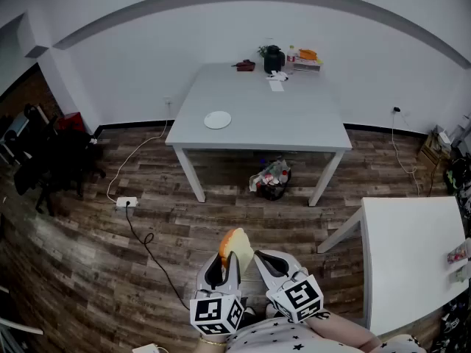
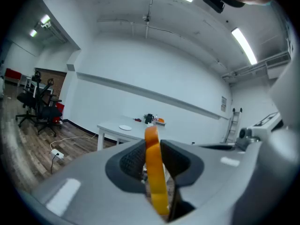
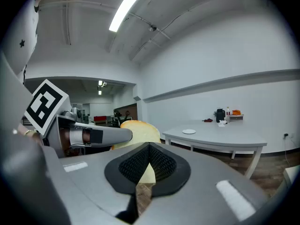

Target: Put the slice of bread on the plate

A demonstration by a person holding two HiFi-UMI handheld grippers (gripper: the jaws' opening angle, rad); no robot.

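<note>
L tongs (image 1: pixel 224 265) were clamped on the pale, orange-crusted slice of bread (image 1: pixel 237 243), held upright & edge-on between the pads, above the wood-plank floor (image 1: pixel 147 219) close to the person. R tongs (image 1: pixel 271 263) sat just beside them, pads together, nothing in them. Step in hand looked like the carry: bread picked up, not yet delivered. The small round white plate (image 1: pixel 217 120) lay well apart, on the grey counter (image 1: pixel 294 116) across the room. Next move prob. calls for walking over w/ a steady grip, then laying the slice flat on the plate before release.
</note>
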